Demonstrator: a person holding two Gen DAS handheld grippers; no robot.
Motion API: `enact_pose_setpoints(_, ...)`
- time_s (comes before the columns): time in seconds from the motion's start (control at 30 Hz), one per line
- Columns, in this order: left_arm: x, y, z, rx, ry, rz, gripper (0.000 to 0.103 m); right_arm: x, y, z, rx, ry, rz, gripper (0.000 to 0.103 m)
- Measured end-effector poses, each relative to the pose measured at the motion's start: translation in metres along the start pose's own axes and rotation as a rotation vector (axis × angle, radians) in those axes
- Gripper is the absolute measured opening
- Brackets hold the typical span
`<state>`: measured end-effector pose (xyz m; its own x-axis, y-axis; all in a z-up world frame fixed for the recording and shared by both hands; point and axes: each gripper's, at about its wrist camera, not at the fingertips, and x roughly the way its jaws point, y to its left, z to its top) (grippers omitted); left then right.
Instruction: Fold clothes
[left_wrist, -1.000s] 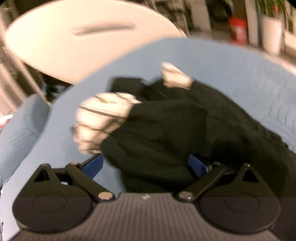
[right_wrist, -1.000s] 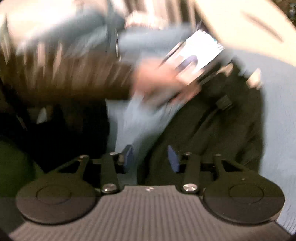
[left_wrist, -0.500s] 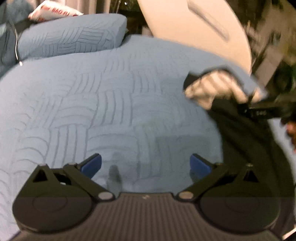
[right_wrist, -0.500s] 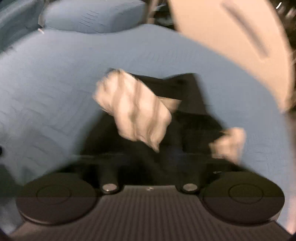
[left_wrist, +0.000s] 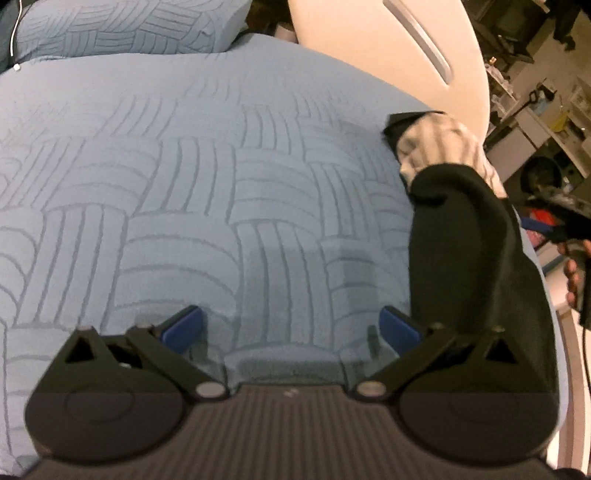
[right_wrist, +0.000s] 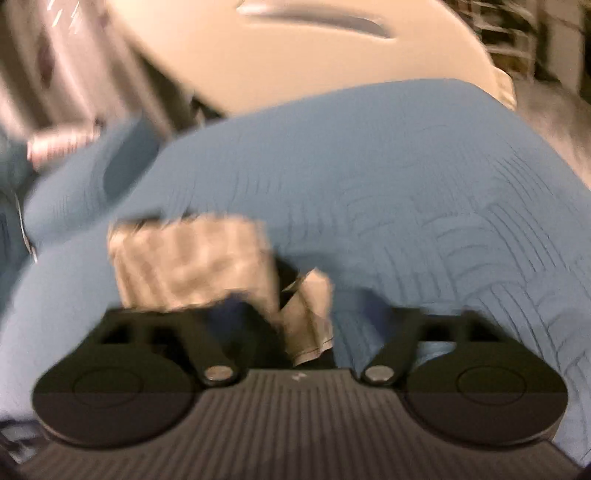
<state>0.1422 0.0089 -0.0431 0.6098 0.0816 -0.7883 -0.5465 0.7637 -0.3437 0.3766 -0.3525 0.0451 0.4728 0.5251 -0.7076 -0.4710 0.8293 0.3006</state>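
Observation:
A black garment (left_wrist: 461, 251) with a pale striped lining (left_wrist: 443, 144) lies bunched at the right edge of the blue bedspread (left_wrist: 258, 184). My left gripper (left_wrist: 291, 326) stands open over bare bedspread, just left of the garment, with nothing between its blue pads (left_wrist: 183, 325). In the blurred right wrist view, the right gripper (right_wrist: 299, 321) has its jaws opening, spread wide. The striped lining (right_wrist: 192, 266) and a pale fold (right_wrist: 310, 314) lie loose between and ahead of them, hiding the fingertips. A hand (left_wrist: 574, 273) holds that gripper at the far right.
A blue pillow (left_wrist: 122, 29) lies at the bed's far left. A curved cream panel (left_wrist: 369, 48) rises behind the bed. Shelves and clutter (left_wrist: 535, 129) stand beyond the right side. Bedspread (right_wrist: 424, 184) fills the right wrist view.
The left view swung off the garment onto bare bedspread, leaving the garment at the right edge. The right gripper's jaws, shut half a second ago, have spread wide with the striped cloth close in front.

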Motion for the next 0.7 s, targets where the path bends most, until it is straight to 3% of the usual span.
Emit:
enact_pose_setpoints(0.07, 0.003, -0.004, 0.014, -0.02, -0.022, -0.066, 0.103, -0.023, 0.018, -0.013, -0.019, -0.056, 0.001, 0.089)
enact_pose_setpoints(0.17, 0.03, -0.013, 0.061, -0.058, -0.018, -0.205, 0.103, -0.059, 0.061, -0.063, -0.062, -0.135, 0.142, 0.085)
enact_pose_setpoints(0.23, 0.052, -0.019, 0.089, -0.087, 0.028, -0.288, 0.103, -0.067, 0.084, -0.096, -0.077, -0.134, 0.192, 0.054)
enact_pose_setpoints(0.27, 0.068, -0.027, 0.105, -0.085, 0.061, -0.323, 0.103, -0.057, 0.102, -0.123, -0.108, -0.098, 0.197, 0.028)
enact_pose_setpoints(0.3, 0.083, -0.036, 0.119, -0.065, 0.094, -0.338, 0.103, -0.046, 0.111, -0.138, -0.151, -0.065, 0.184, 0.02)
enact_pose_setpoints(0.37, 0.106, -0.052, 0.134, 0.001, 0.134, -0.293, 0.103, -0.003, 0.117, -0.175, -0.296, 0.077, 0.113, 0.018)
enact_pose_setpoints(0.43, 0.128, -0.072, 0.149, 0.088, 0.154, -0.201, 0.103, -0.001, 0.11, -0.173, -0.277, 0.083, 0.147, 0.018)
enact_pose_setpoints(0.47, 0.135, -0.081, 0.152, 0.141, 0.127, -0.152, 0.103, -0.003, 0.106, -0.166, -0.244, 0.096, 0.167, 0.02)
enact_pose_setpoints(0.57, 0.161, -0.106, 0.155, 0.26, 0.131, -0.126, 0.103, -0.021, 0.097, -0.153, -0.207, 0.006, 0.207, 0.022)
enact_pose_setpoints(0.63, 0.173, -0.118, 0.155, 0.29, 0.112, -0.107, 0.103, -0.026, 0.091, -0.155, -0.171, -0.02, 0.233, 0.024)
enact_pose_setpoints(0.7, 0.183, -0.133, 0.157, 0.302, 0.095, -0.139, 0.103, -0.029, 0.085, -0.149, -0.128, -0.036, 0.312, 0.024)
